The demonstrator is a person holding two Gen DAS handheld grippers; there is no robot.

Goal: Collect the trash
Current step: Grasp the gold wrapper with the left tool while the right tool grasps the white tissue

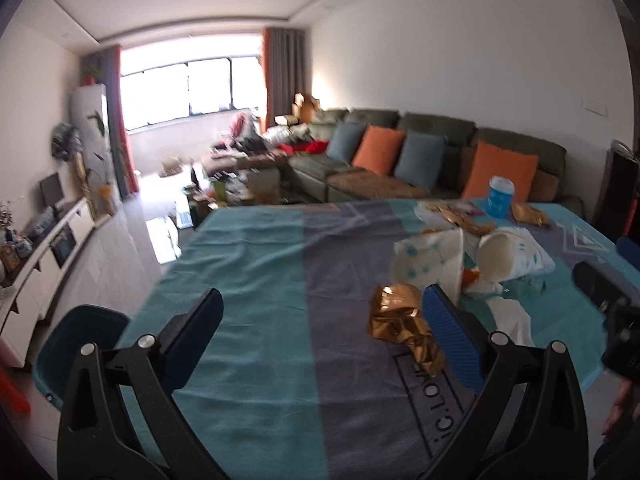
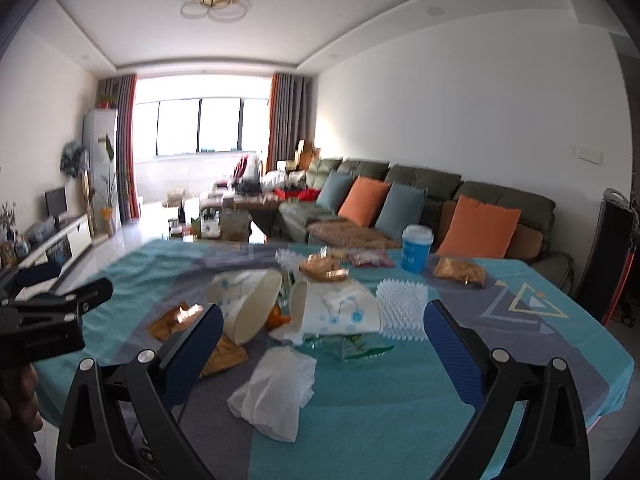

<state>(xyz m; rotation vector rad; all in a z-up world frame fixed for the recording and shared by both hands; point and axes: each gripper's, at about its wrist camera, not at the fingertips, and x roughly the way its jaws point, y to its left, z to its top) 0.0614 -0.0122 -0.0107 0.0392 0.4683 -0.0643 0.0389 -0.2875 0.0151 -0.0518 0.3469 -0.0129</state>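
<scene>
Trash lies scattered on a table under a teal and grey cloth [image 1: 256, 272]. My left gripper [image 1: 322, 312] hangs open over the cloth, and a crumpled gold wrapper [image 1: 400, 320] lies just left of its right finger. Two tipped paper cups [image 1: 430, 260] [image 1: 508, 254] rest beyond it. My right gripper [image 2: 320, 328] is open above a white tissue [image 2: 276, 388]. In front of it lie the paper cups [image 2: 248, 304] [image 2: 340, 312], a white foam net [image 2: 402, 308], gold snack packets [image 2: 460, 270] and a blue cup [image 2: 416, 248].
A dark teal bin [image 1: 80, 344] stands on the floor at the table's left edge. A green sofa with orange and blue cushions [image 2: 476, 232] runs behind the table. The left gripper's body [image 2: 44, 320] shows at the left of the right wrist view.
</scene>
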